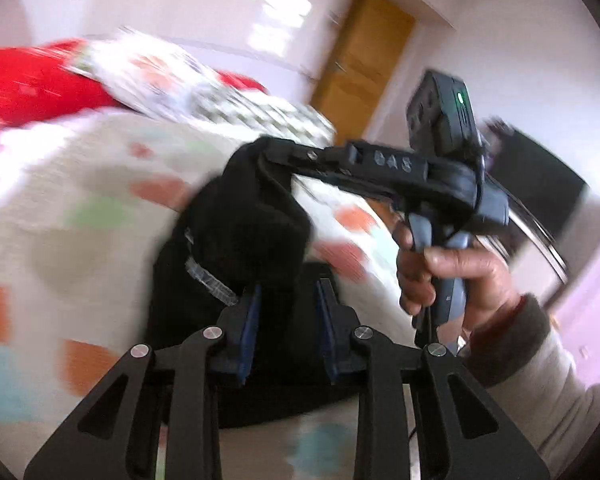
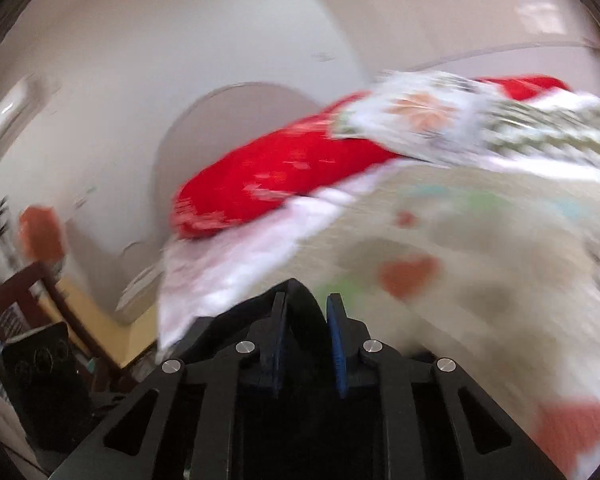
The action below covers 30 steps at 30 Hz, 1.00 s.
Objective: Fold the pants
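The black pants point(image 1: 236, 248) hang bunched above the bed. My left gripper point(image 1: 287, 296) is shut on a fold of the pants, the cloth filling the gap between its blue pads. My right gripper point(image 1: 268, 148) shows in the left wrist view, held by a hand, its tip buried in the top of the pants. In the right wrist view my right gripper point(image 2: 306, 308) is shut on black pants cloth point(image 2: 304, 320) between its blue pads. Both views are blurred by motion.
The bed has a cream bedspread point(image 1: 80, 200) with coloured spots. A red pillow point(image 2: 280, 172) and a patterned folded quilt point(image 2: 480, 128) lie at its head. A wooden door point(image 1: 360, 64) stands behind. A wooden chair point(image 2: 28, 292) stands beside the bed.
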Available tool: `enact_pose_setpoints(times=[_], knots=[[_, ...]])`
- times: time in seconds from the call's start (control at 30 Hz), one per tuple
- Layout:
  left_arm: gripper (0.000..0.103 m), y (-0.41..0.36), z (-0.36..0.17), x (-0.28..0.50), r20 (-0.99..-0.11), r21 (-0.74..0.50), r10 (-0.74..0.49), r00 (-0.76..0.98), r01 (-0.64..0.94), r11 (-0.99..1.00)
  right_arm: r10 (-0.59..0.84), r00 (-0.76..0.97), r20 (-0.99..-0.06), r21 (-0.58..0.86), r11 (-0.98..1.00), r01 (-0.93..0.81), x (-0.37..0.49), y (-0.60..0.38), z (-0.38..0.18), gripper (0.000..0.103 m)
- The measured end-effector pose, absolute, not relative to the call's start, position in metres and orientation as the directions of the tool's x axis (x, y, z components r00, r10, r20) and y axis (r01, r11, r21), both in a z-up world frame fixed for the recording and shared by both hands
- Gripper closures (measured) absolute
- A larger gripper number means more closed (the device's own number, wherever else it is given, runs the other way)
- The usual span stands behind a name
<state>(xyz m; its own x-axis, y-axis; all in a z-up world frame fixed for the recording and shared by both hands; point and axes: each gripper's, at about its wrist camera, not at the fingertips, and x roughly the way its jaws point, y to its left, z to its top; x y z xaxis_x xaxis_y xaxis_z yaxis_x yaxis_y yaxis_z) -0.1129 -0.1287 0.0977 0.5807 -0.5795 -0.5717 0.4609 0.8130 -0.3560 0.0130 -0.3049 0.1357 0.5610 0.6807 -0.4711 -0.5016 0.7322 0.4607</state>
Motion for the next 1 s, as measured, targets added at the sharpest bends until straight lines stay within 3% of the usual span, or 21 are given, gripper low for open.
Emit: enact_pose_setpoints(times=[0.13,0.2,0.27,0.33,0.43,0.57,0.7,0.73,0.77,0.83,0.9,1.0], knots=[[0.078,-0.176,0.058,-0.109,-0.693,-0.379,-0.612,0.381,0.529,0.759,0.502,0.642,-0.580,0.441,0.856,-0.272,-0.020,-0.371,0.104,0.078],[0.078,-0.175,0.063,-0.117,-0.693,-0.379,-0.630,0.351,0.566,0.732,0.487,0.646,-0.587,0.473,0.855,-0.215,-0.035,-0.394,0.096,0.065],[0.071,-0.163,0.081,-0.128,-0.678,-0.334,-0.628,0.383,0.600,0.727,0.488,0.658,-0.574,0.510,0.841,-0.179,-0.050,-0.406,0.091,0.034],[0.033,-0.148,0.096,-0.134,-0.657,-0.303,-0.623,0.425,0.608,0.734,0.531,0.656,-0.537,0.570,0.801,-0.182,-0.063,-0.411,0.086,0.026],[0.028,-0.120,0.106,-0.127,-0.641,-0.276,-0.596,0.484,0.580,0.767,0.598,0.614,-0.515,0.641,0.744,-0.188,-0.064,-0.401,0.074,0.019],[0.028,-0.107,0.085,-0.102,-0.692,-0.190,-0.470,0.548,0.490,0.851,0.606,0.551,-0.574,0.637,0.753,-0.163,-0.058,-0.373,0.054,0.016],[0.028,-0.101,0.053,-0.087,-0.737,-0.236,-0.456,0.500,0.441,0.866,0.596,0.523,-0.609,0.658,0.748,-0.086,-0.051,-0.360,0.032,0.016],[0.028,-0.102,0.047,-0.086,-0.743,-0.246,-0.457,0.489,0.436,0.866,0.600,0.524,-0.605,0.667,0.741,-0.079,-0.050,-0.359,0.028,0.021],[0.028,-0.103,0.043,-0.084,-0.750,-0.246,-0.451,0.485,0.428,0.870,0.601,0.526,-0.601,0.666,0.741,-0.085,-0.050,-0.357,0.027,0.044],[0.028,-0.108,0.042,-0.084,-0.752,-0.237,-0.441,0.490,0.423,0.875,0.603,0.512,-0.613,0.631,0.763,-0.143,-0.050,-0.348,0.033,0.078],[0.028,-0.110,0.051,-0.090,-0.741,-0.240,-0.450,0.498,0.429,0.871,0.611,0.544,-0.574,0.620,0.759,-0.199,-0.057,-0.346,0.051,0.087],[0.028,-0.109,0.064,-0.097,-0.699,-0.271,-0.496,0.516,0.451,0.851,0.585,0.590,-0.557,0.564,0.787,-0.249,-0.074,-0.352,0.074,0.088]])
